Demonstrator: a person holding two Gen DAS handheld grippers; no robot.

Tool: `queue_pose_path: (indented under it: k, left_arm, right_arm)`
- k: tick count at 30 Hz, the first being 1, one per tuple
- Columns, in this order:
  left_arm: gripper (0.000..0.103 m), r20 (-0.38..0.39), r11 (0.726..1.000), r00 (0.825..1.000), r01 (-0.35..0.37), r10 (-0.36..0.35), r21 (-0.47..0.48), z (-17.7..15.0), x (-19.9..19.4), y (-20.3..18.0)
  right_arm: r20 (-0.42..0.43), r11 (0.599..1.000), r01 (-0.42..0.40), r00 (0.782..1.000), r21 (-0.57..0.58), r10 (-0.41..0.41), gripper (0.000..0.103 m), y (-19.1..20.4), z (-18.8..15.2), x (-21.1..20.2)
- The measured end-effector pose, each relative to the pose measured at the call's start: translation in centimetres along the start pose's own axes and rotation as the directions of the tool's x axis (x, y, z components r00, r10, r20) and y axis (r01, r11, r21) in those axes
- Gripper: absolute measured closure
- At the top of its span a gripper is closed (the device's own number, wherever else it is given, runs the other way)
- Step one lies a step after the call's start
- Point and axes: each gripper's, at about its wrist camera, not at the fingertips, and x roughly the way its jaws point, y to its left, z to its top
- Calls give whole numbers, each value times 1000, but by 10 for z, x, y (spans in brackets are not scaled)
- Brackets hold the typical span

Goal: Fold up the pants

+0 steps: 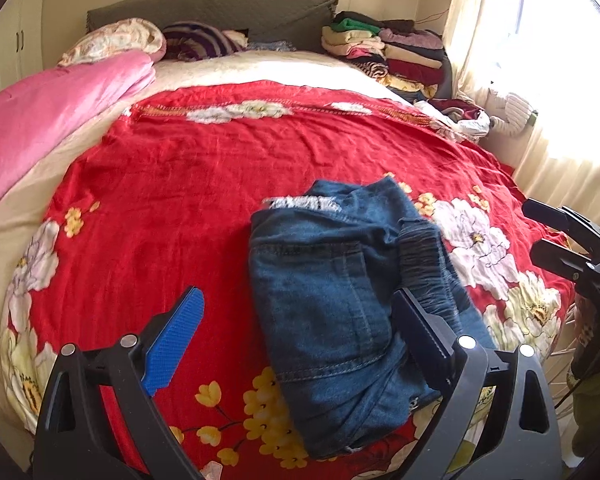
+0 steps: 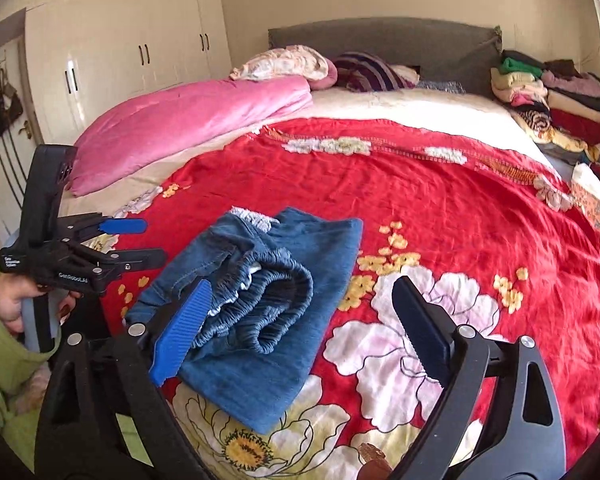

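The left tongs stand wide open and grip nothing, the folded pants lie between both tools on the red cover of the bed, and the right tongs stand wide open, likewise gripping nothing.

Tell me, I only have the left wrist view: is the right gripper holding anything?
Observer: No. The right gripper is wide open, with nothing pinched.
Operator: How does the jeans' far side look?
Observer: The jeans lie folded, and the bunched elastic waistband sits on top, facing the right gripper.
Operator: And my left gripper from outside?
Observer: The left gripper is open beside the jeans. A hand in a green sleeve holds it.
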Motion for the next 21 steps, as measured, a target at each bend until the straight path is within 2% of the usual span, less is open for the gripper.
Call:
queue_pose_path:
  k: [7, 15, 21]
  left_arm:
    - [9, -54, 994, 997, 43, -49, -96, -11, 19, 16]
    - [9, -86, 987, 993, 66, -79, -145, -17, 40, 18]
    - [9, -94, 981, 991, 82, -99, -178, -17, 54, 20]
  right_arm:
    - [-102, 997, 10, 995, 76, -2, 18, -9, -12, 26]
    - [-175, 982, 27, 985, 185, 6, 18, -24, -21, 58]
    - [-221, 980, -3, 974, 200, 48, 38, -27, -23, 78]
